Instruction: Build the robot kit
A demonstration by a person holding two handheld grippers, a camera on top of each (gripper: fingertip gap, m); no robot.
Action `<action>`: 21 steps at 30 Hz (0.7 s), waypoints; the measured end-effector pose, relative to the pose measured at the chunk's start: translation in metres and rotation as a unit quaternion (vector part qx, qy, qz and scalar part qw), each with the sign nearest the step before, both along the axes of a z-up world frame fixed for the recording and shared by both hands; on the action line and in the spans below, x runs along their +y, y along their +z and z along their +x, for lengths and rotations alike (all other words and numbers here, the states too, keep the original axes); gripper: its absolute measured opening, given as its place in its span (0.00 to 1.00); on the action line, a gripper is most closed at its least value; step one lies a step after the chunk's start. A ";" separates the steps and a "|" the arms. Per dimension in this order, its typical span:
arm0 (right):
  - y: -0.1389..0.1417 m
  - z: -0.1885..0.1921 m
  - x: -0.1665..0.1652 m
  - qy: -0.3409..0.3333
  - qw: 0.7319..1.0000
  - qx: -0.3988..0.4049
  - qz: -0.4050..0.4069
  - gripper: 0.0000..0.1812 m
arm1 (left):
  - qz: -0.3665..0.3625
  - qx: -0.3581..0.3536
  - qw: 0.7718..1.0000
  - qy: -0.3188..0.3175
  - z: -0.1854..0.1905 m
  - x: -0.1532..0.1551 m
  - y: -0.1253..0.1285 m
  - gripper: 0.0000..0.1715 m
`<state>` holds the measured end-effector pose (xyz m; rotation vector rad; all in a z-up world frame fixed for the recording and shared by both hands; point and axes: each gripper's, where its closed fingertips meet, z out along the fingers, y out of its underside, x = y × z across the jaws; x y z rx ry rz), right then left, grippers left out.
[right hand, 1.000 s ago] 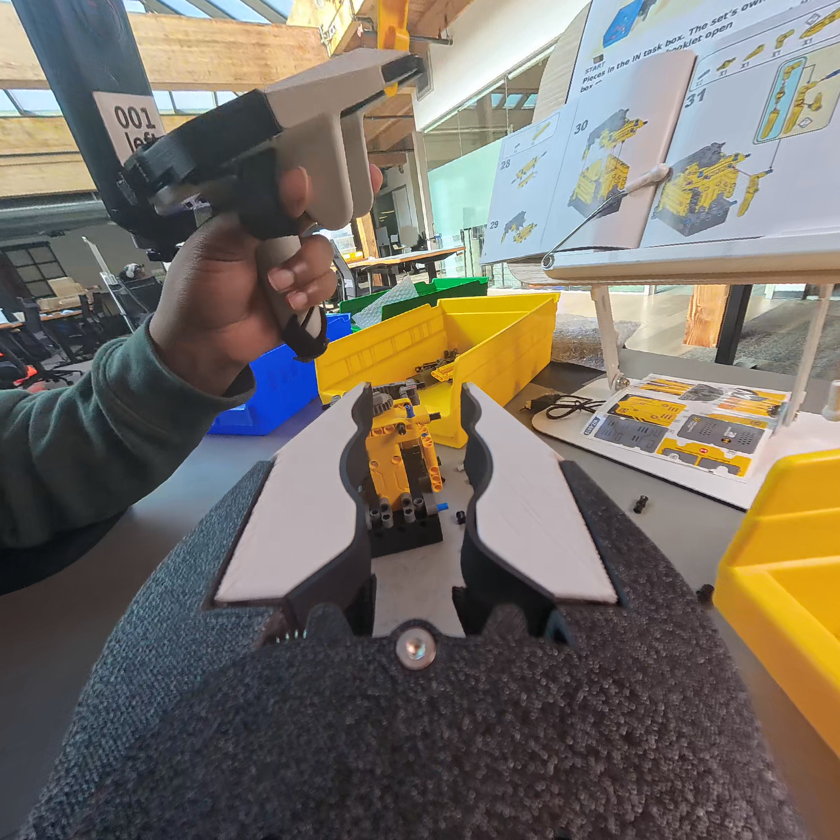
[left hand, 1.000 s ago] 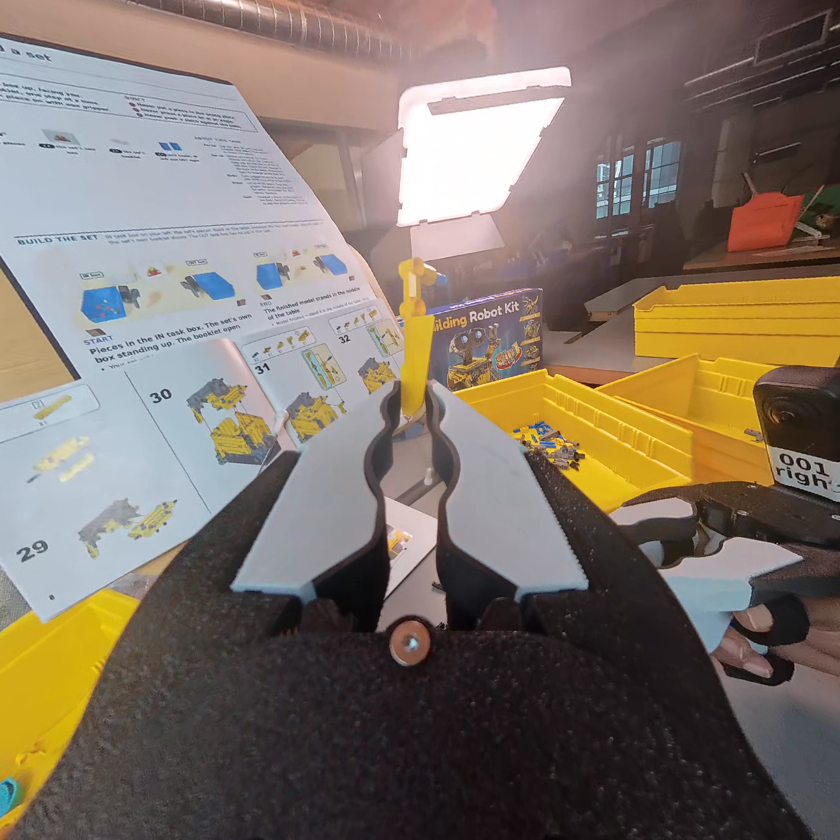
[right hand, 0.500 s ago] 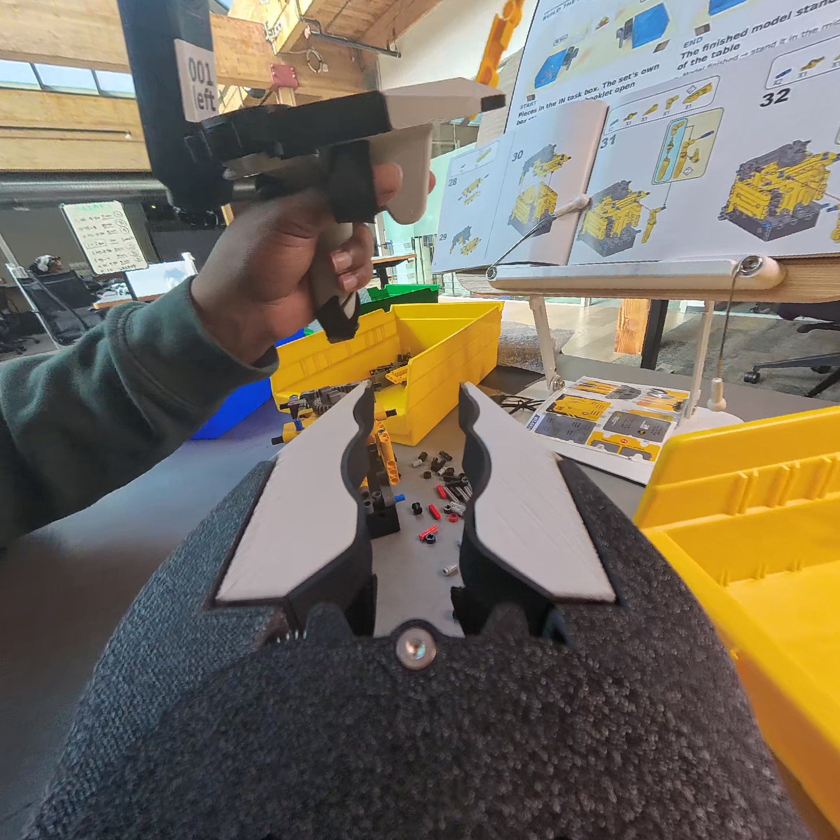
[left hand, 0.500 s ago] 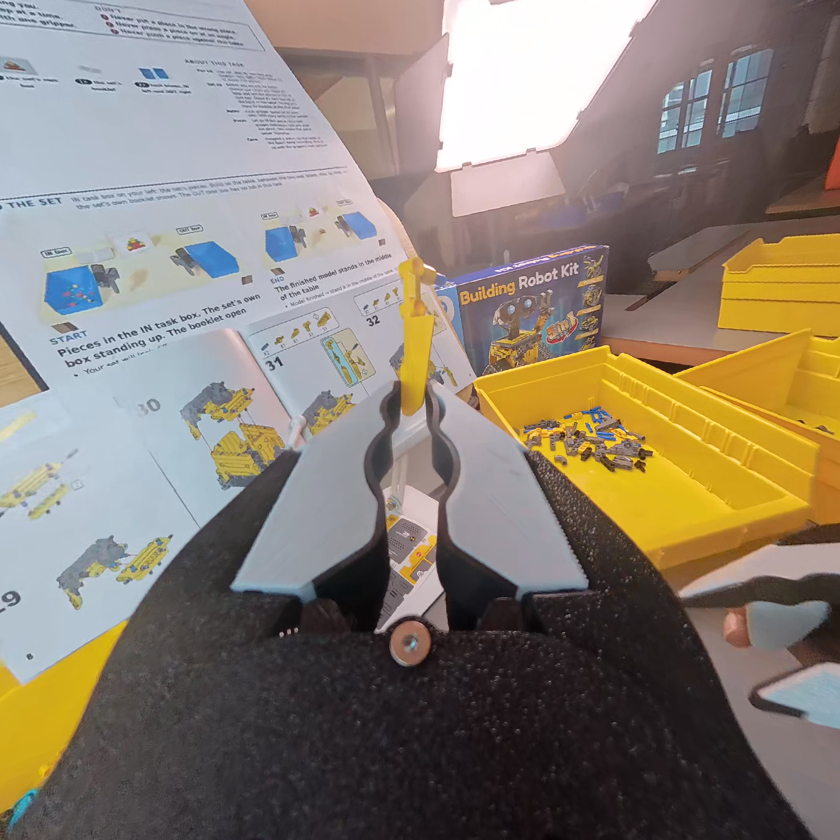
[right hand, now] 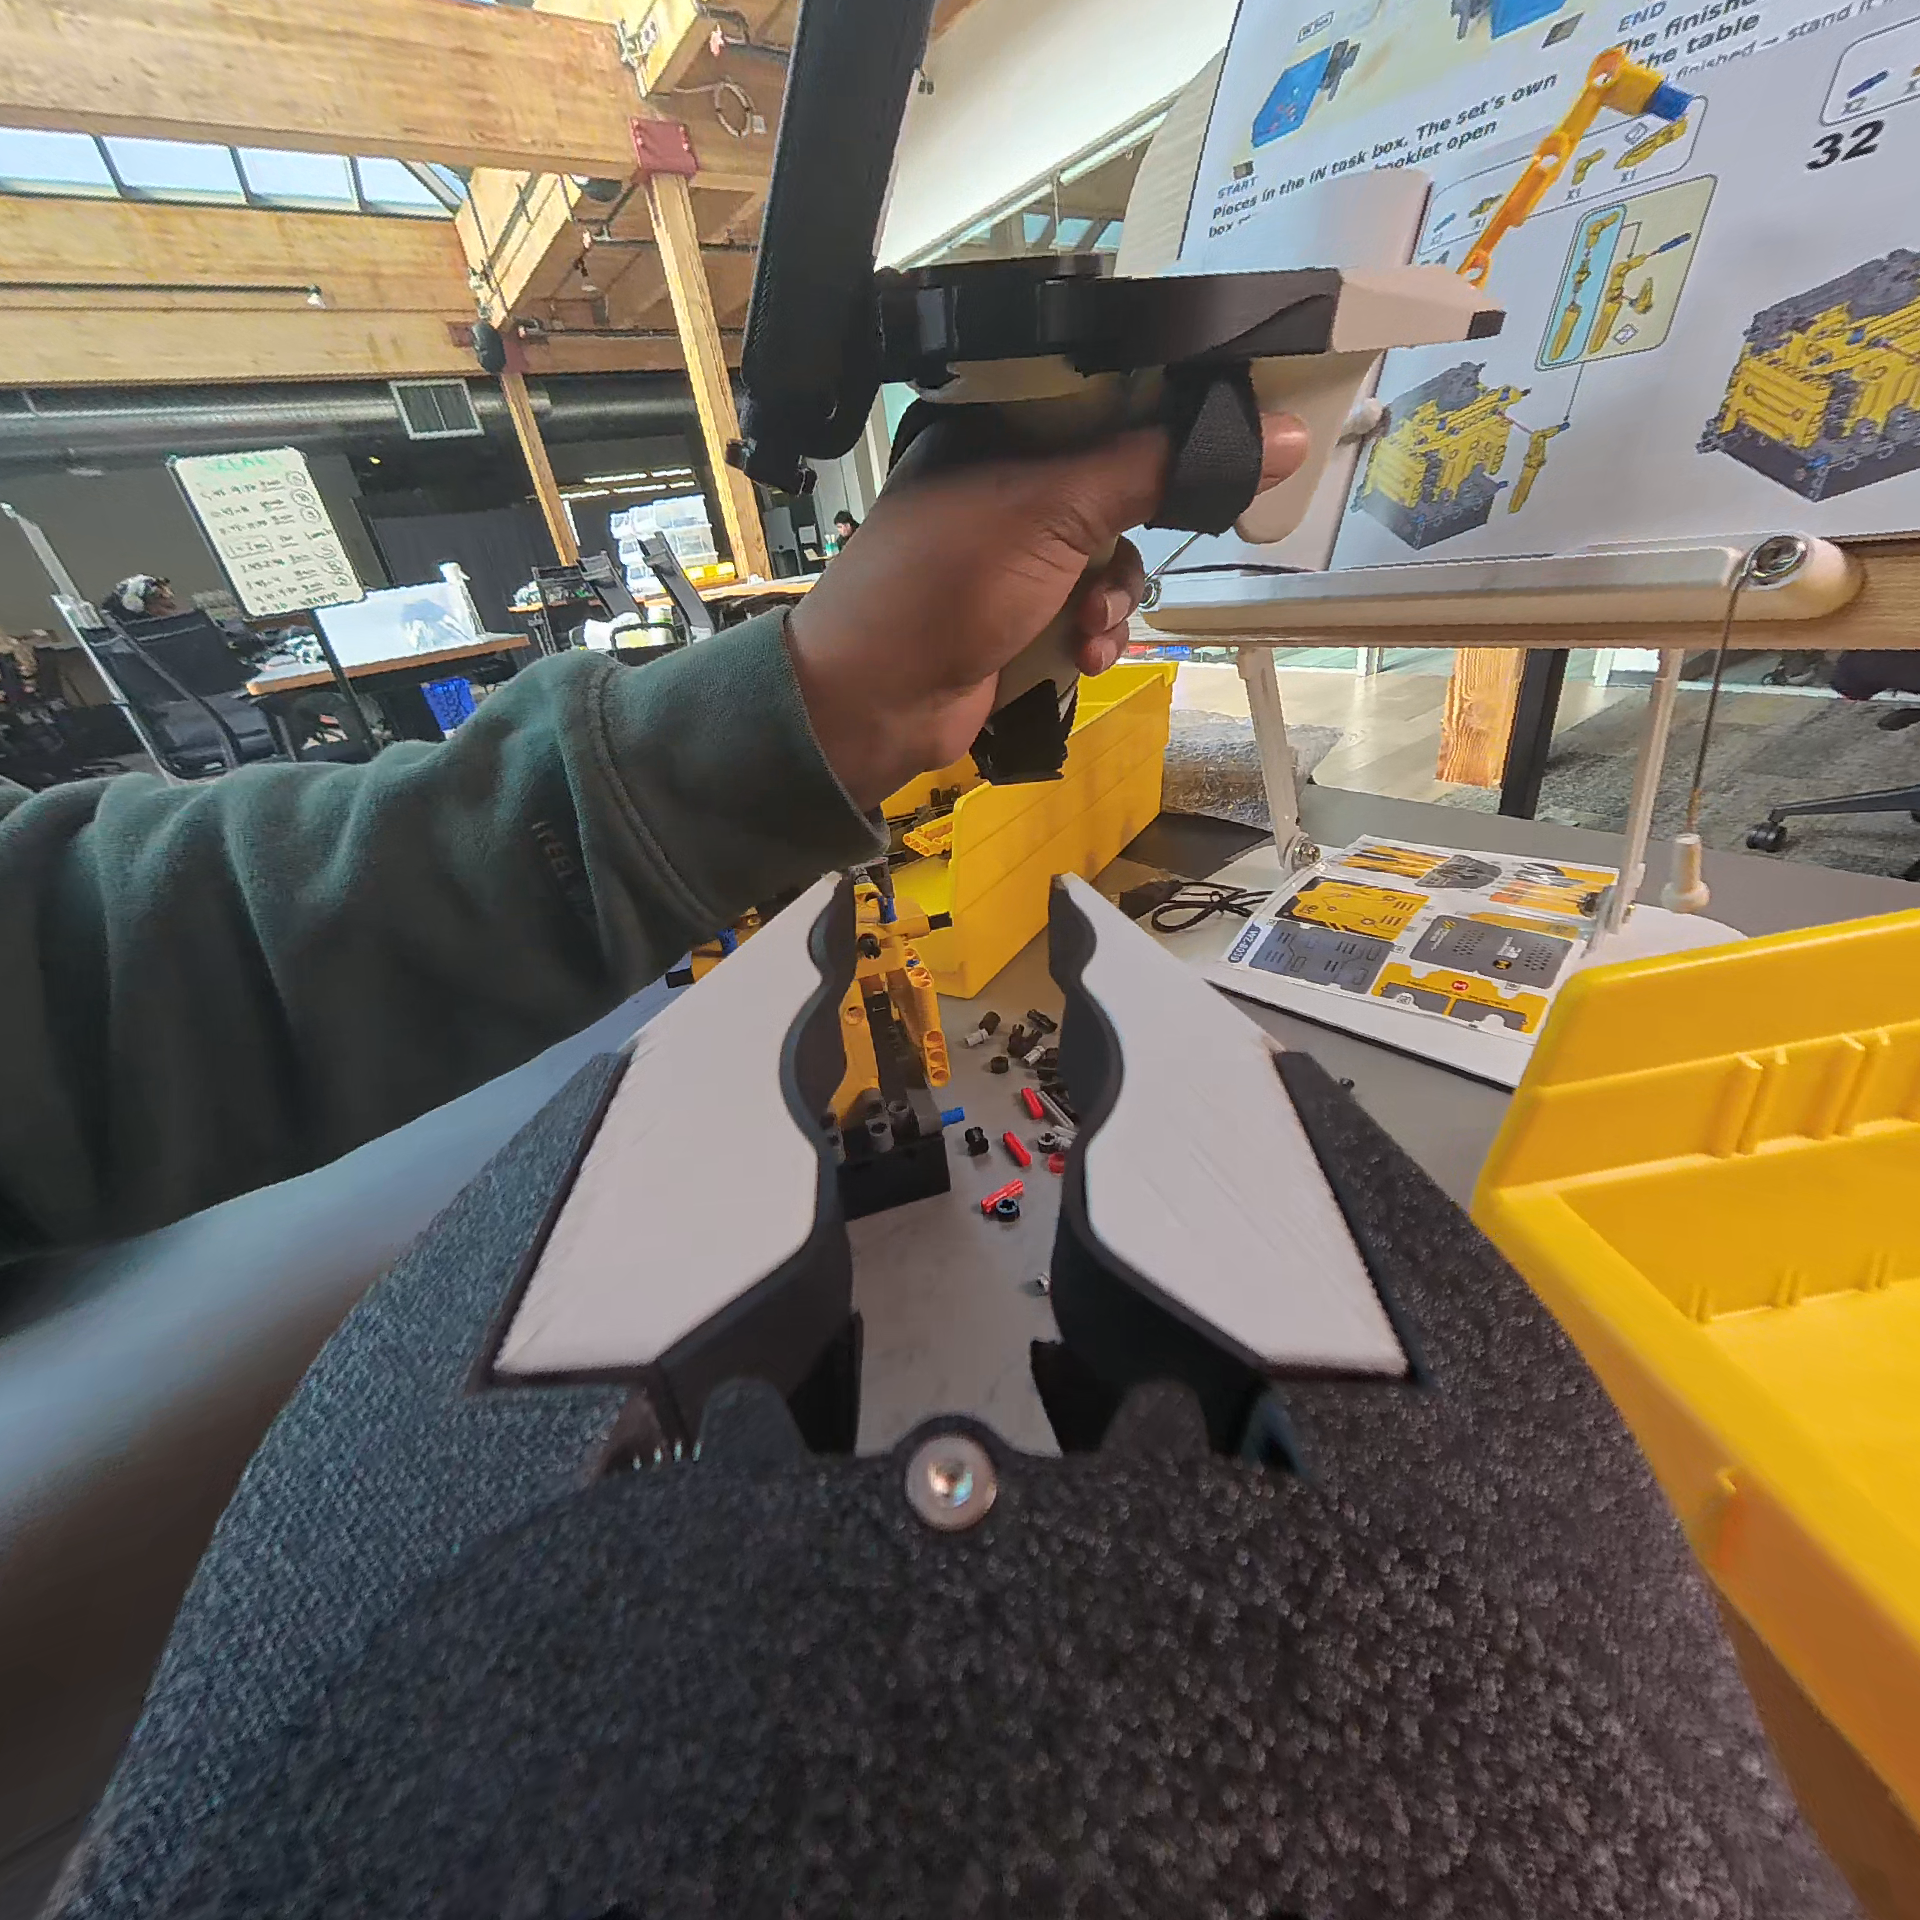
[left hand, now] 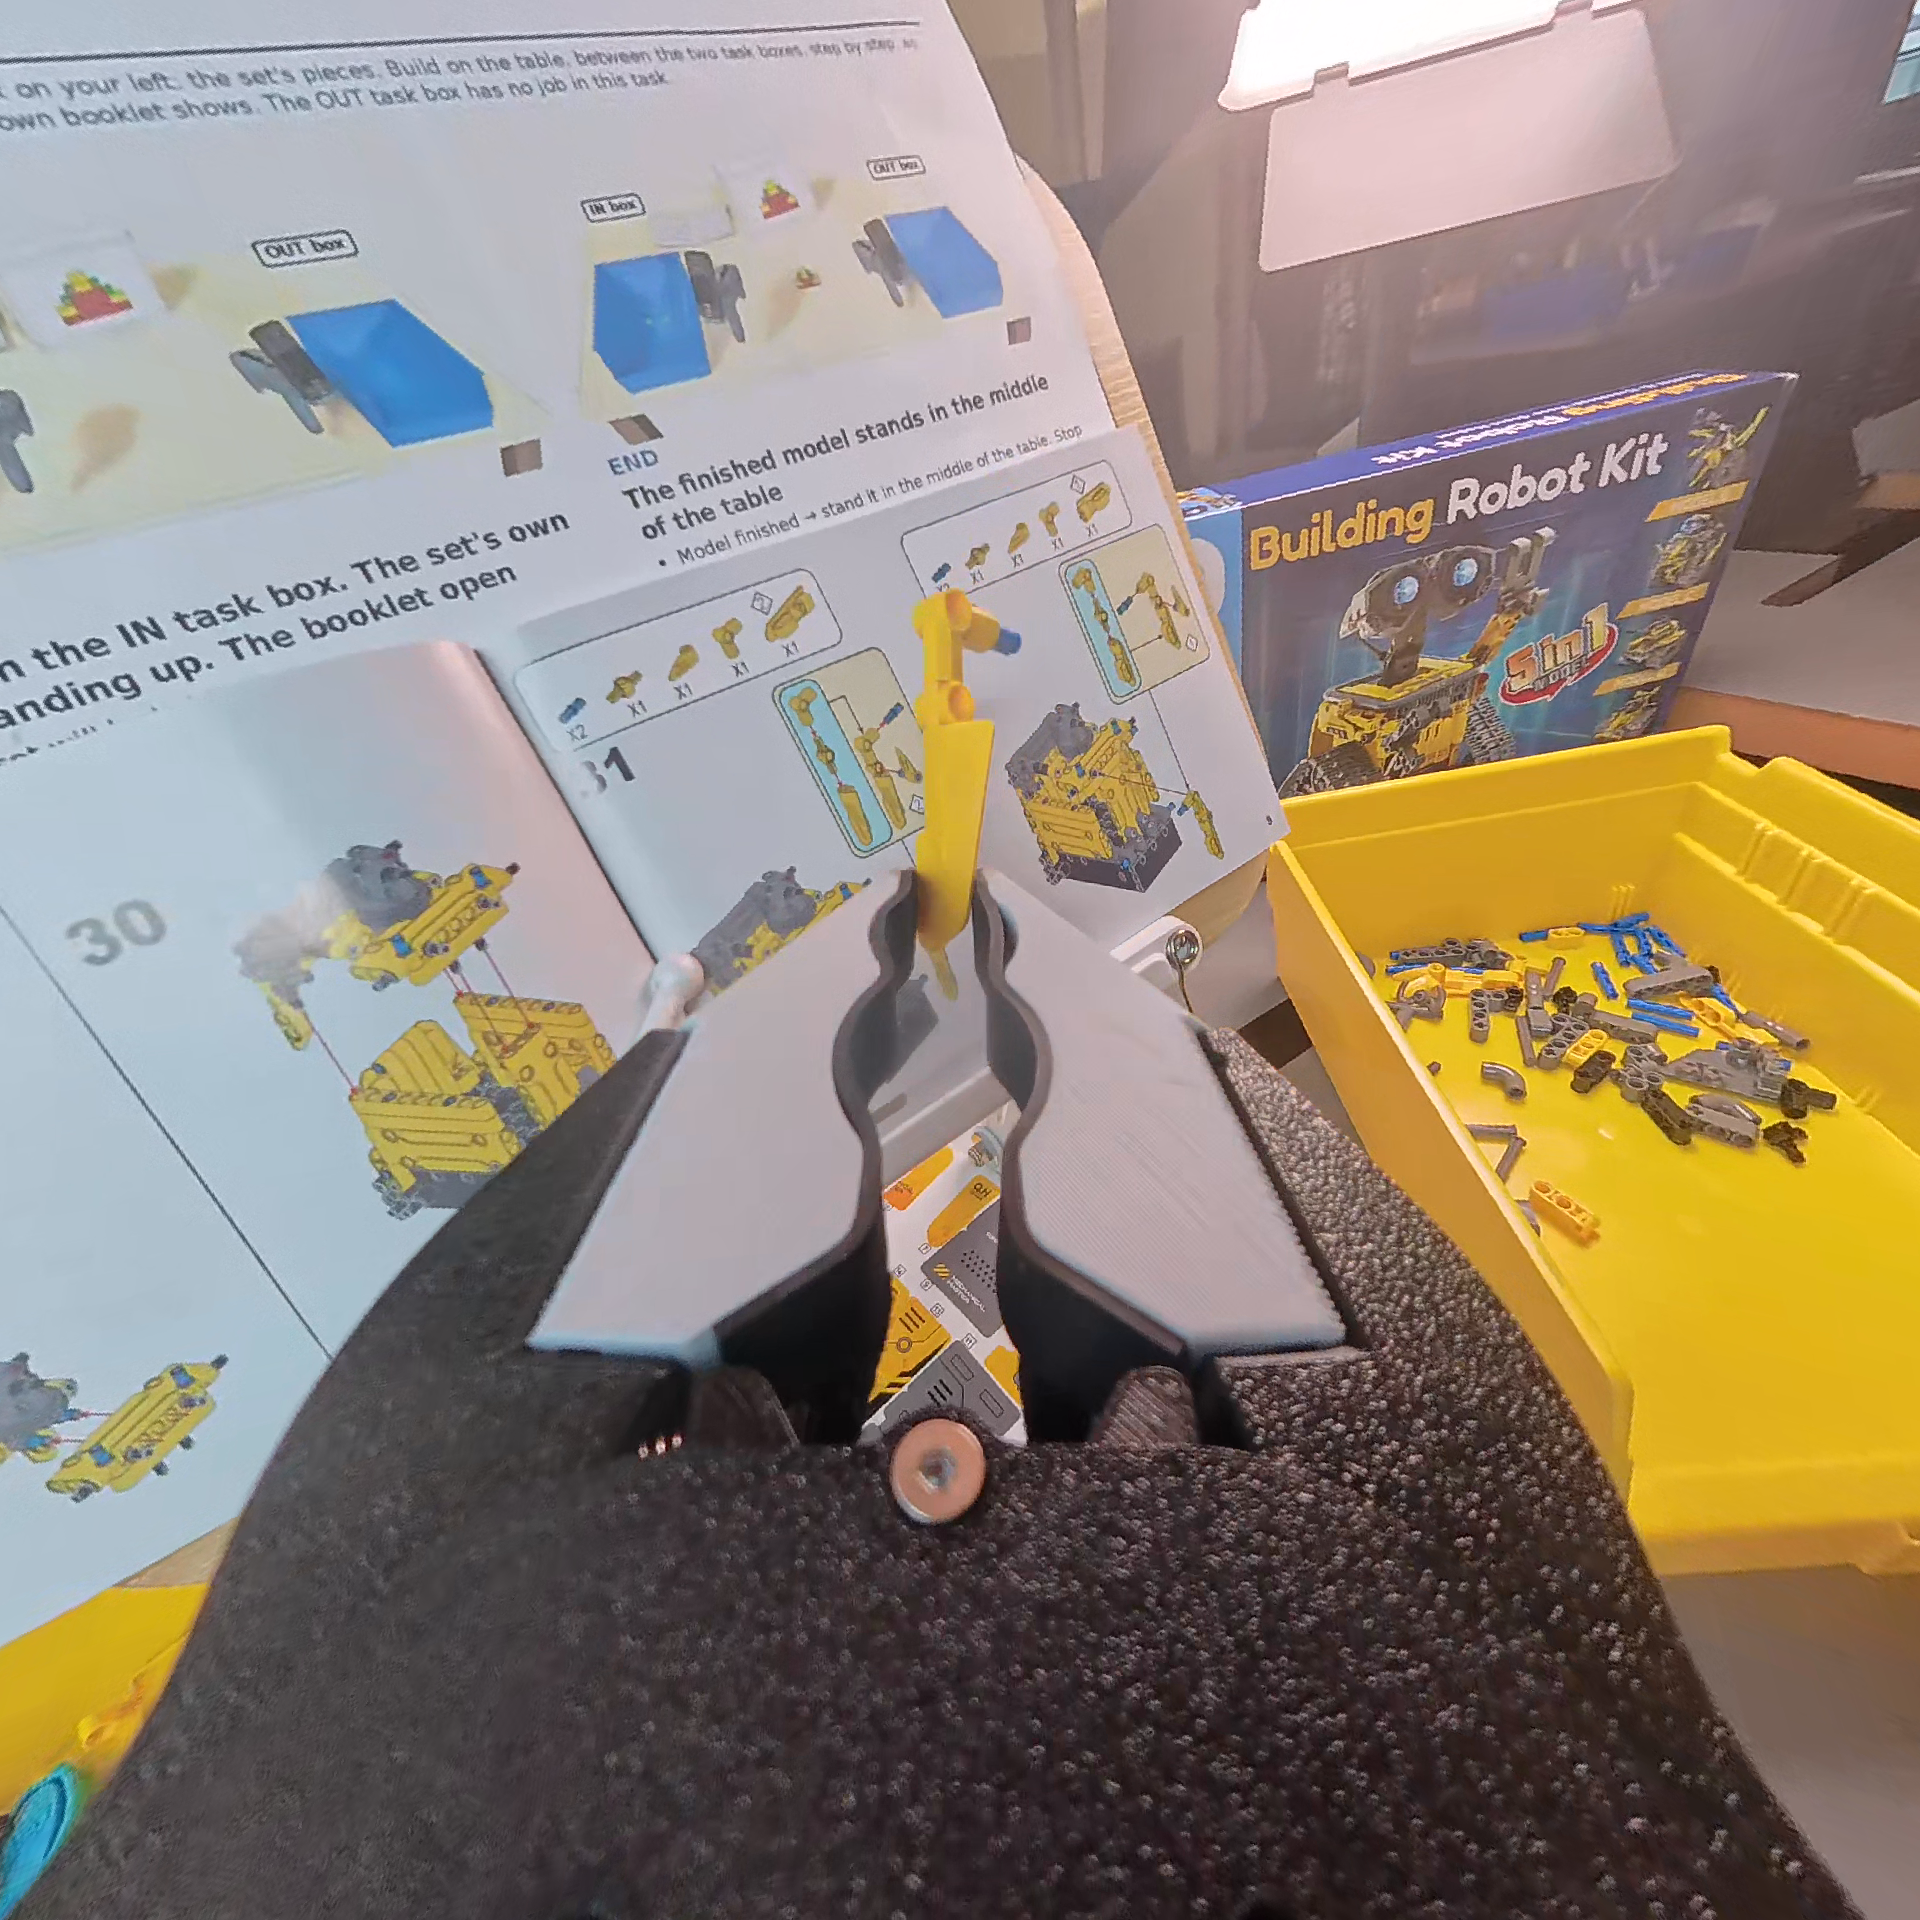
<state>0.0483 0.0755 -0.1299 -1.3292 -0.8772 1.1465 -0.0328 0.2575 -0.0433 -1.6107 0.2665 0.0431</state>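
Observation:
My left gripper (left hand: 948, 896) is shut on a long yellow arm piece (left hand: 951, 790) with a blue pin at its top, held up close in front of the open instruction booklet (left hand: 416, 935) on its stand. The same piece (right hand: 1538, 171) and the left gripper (right hand: 1439, 312), held by a hand, show high in the right wrist view. My right gripper (right hand: 951, 914) is open and empty, low over the grey table. A partly built yellow and black model (right hand: 894, 1060) stands just inside its left finger, with loose small pins (right hand: 1023, 1122) beside it.
A yellow bin (left hand: 1621, 1122) with several small parts lies right of the booklet, with the kit's blue box (left hand: 1496, 561) behind it. Another yellow bin (right hand: 1714, 1247) is at my right gripper's right. A yellow bin (right hand: 1049, 821) and a sticker sheet (right hand: 1423, 945) lie beyond the model.
My left gripper moved forward and closer to the booklet with the yellow piece in it. My right gripper drew back and turned right, so the model sits further left between its fingers.

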 end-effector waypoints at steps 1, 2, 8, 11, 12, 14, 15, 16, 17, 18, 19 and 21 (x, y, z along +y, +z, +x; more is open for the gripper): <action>-0.001 0.000 0.000 0.001 1.000 -0.001 0.000 0.20 | -0.001 -0.001 1.000 0.002 0.000 0.001 0.000 0.05; -0.001 -0.001 -0.001 0.001 1.000 -0.002 -0.001 0.20 | -0.002 -0.001 1.000 0.006 -0.001 0.002 0.000 0.05; -0.001 -0.001 -0.001 0.002 1.000 -0.001 -0.002 0.20 | 0.004 -0.002 1.000 0.020 -0.004 0.001 0.006 0.05; -0.003 -0.002 0.000 0.003 1.000 -0.001 -0.008 0.20 | 0.020 -0.020 1.000 0.012 -0.001 -0.014 0.026 0.05; -0.004 -0.002 0.001 0.002 1.000 -0.002 -0.011 0.20 | 0.026 -0.022 0.999 0.003 0.001 -0.023 0.037 0.05; -0.005 0.000 0.002 0.002 1.000 0.002 -0.016 0.20 | 0.037 -0.011 0.999 -0.019 0.002 -0.047 0.064 0.05; -0.005 0.001 0.002 0.002 1.000 0.004 -0.019 0.20 | 0.036 -0.005 0.999 -0.034 0.001 -0.063 0.077 0.05; -0.004 0.001 0.002 0.003 1.000 0.006 -0.022 0.20 | 0.036 0.002 0.998 -0.049 -0.001 -0.080 0.090 0.05; -0.004 0.002 0.001 0.005 1.000 0.008 -0.023 0.20 | 0.039 0.012 0.997 -0.061 -0.006 -0.098 0.102 0.05; -0.003 0.001 0.000 0.007 1.000 0.007 -0.021 0.20 | 0.035 0.022 0.997 -0.071 -0.011 -0.117 0.110 0.05; -0.004 0.001 -0.002 0.009 1.000 0.005 -0.019 0.20 | 0.027 0.032 0.996 -0.079 -0.018 -0.135 0.113 0.05; -0.004 0.000 -0.004 0.012 1.000 0.002 -0.014 0.20 | 0.020 0.048 0.995 -0.079 -0.037 -0.171 0.111 0.05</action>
